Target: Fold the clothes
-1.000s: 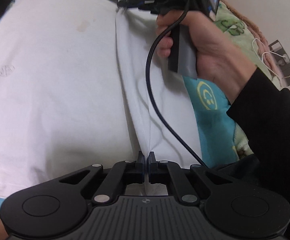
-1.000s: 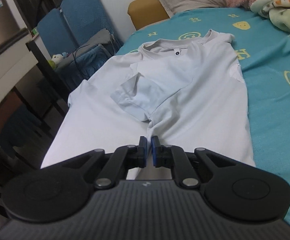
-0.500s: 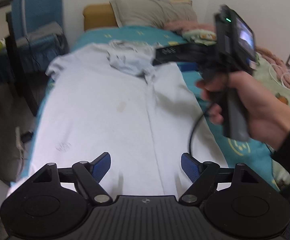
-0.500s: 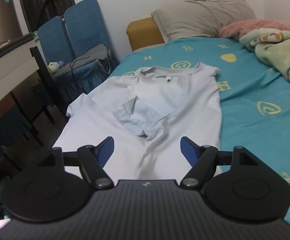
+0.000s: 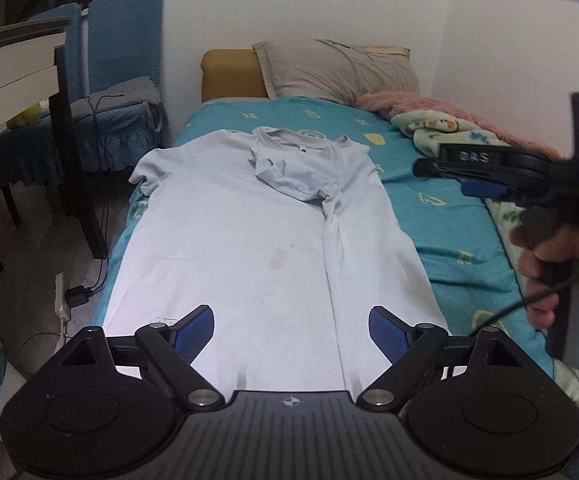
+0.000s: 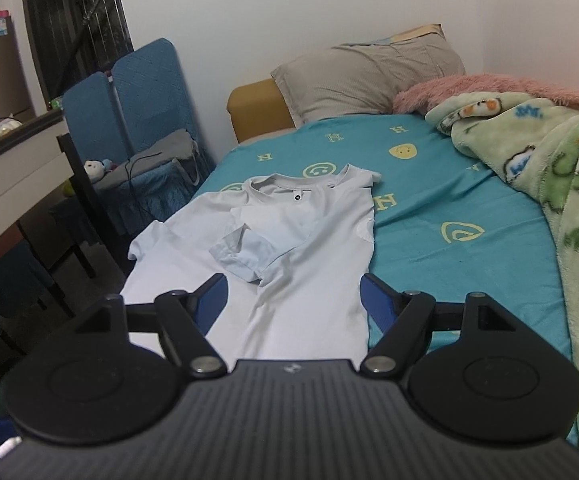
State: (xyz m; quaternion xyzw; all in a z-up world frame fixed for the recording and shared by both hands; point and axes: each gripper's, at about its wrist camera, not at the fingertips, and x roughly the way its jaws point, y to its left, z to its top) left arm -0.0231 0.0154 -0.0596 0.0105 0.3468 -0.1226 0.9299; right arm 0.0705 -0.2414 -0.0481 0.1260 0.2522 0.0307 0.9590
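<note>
- Two grippers, left (image 5: pixel 291 330) and right (image 6: pixel 293 298), hang with jaws spread, gripping nothing.
- Shirt (image 5: pixel 249 240) lies flat on bed (image 6: pixel 449 208), ahead of both.

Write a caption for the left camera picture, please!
Open left gripper above a pale T-shirt on the teal bed, one side folded in.
</note>
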